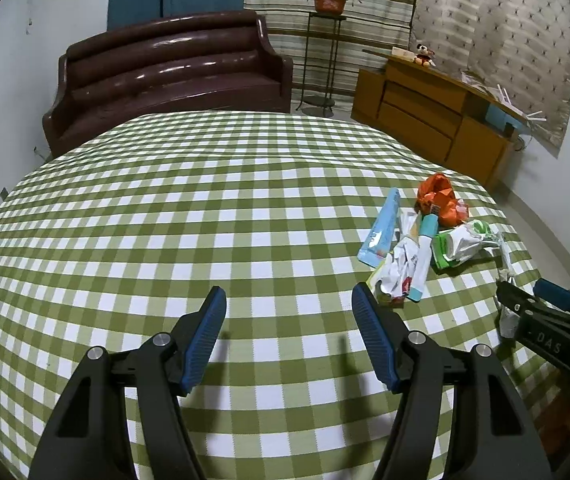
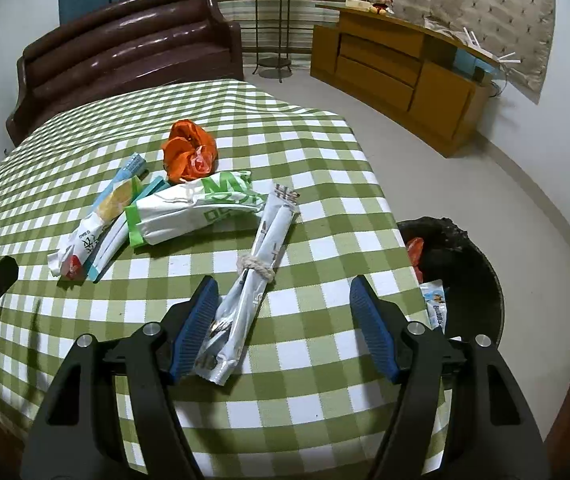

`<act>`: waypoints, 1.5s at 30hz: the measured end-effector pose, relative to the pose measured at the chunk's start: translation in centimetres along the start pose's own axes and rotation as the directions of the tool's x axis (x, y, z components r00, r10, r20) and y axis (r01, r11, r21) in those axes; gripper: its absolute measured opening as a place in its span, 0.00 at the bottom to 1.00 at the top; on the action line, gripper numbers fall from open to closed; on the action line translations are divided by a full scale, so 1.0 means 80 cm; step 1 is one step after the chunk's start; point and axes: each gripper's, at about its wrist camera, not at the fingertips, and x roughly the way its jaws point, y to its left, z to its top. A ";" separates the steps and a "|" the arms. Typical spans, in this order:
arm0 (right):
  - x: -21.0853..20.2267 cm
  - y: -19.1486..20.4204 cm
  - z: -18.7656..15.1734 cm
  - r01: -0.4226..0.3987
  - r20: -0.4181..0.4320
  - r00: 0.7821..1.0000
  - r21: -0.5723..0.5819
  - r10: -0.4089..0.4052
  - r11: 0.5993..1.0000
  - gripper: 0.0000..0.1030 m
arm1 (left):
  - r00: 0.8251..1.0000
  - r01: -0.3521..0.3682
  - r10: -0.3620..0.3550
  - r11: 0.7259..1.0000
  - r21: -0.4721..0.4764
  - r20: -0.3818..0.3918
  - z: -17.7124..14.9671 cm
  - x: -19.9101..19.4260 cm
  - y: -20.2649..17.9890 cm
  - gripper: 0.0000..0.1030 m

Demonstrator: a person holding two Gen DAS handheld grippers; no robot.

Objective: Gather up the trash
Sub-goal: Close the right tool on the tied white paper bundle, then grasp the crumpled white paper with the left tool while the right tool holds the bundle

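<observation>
Trash lies on the green checked tablecloth (image 2: 317,208): an orange crumpled bag (image 2: 189,152), a green-and-white wrapper (image 2: 193,210), a blue-and-white wrapper (image 2: 105,216) and a long white cutlery packet tied with string (image 2: 253,276). My right gripper (image 2: 285,320) is open, its left finger against the packet's near end. My left gripper (image 1: 289,332) is open and empty over bare cloth, left of the pile (image 1: 417,236). The right gripper (image 1: 545,320) shows at the right edge of the left wrist view.
A dark trash bin (image 2: 473,276) with wrappers inside stands on the floor beyond the table's right edge. A brown sofa (image 1: 173,76), a plant stand (image 1: 321,52) and a wooden cabinet (image 1: 437,112) stand behind the table.
</observation>
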 end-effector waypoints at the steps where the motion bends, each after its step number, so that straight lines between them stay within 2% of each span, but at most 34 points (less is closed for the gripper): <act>1: 0.001 0.000 0.001 0.001 0.001 1.000 -0.004 -0.001 1.000 0.61 | 1.000 0.002 -0.002 1.000 0.002 0.000 0.000 0.000 -0.001 0.62; 9: 0.006 0.006 0.005 0.006 0.009 1.000 -0.038 -0.005 0.999 0.30 | 1.000 0.020 -0.020 1.000 0.013 -0.007 0.004 0.004 -0.008 0.66; 11: 0.005 0.004 0.005 -0.015 0.009 1.000 -0.034 0.015 0.999 0.16 | 1.000 0.026 -0.025 1.000 0.016 -0.010 0.005 0.006 -0.010 0.66; 23: -0.001 -0.017 0.007 -0.056 0.038 0.998 -0.018 0.056 0.998 0.15 | 0.997 0.070 -0.068 0.996 0.060 -0.044 0.016 0.026 -0.041 0.66; 33: 0.000 -0.033 0.011 -0.091 0.046 0.995 0.003 0.091 0.996 0.15 | 0.991 0.098 -0.087 0.989 0.111 -0.102 0.033 0.050 -0.057 0.64; 36: 0.002 -0.037 0.011 -0.101 0.044 0.994 0.006 0.101 0.995 0.15 | 0.988 0.110 -0.095 0.987 0.120 -0.122 0.036 0.059 -0.063 0.60; 41: 0.004 -0.043 0.010 -0.110 0.038 0.993 0.012 0.109 0.994 0.15 | 0.984 0.133 -0.113 0.981 0.142 -0.141 0.034 0.066 -0.071 0.38; 45: 0.004 -0.044 0.010 -0.114 0.040 0.993 0.013 0.114 0.993 0.15 | 0.983 0.144 -0.122 0.977 0.154 -0.140 0.033 0.063 -0.072 0.24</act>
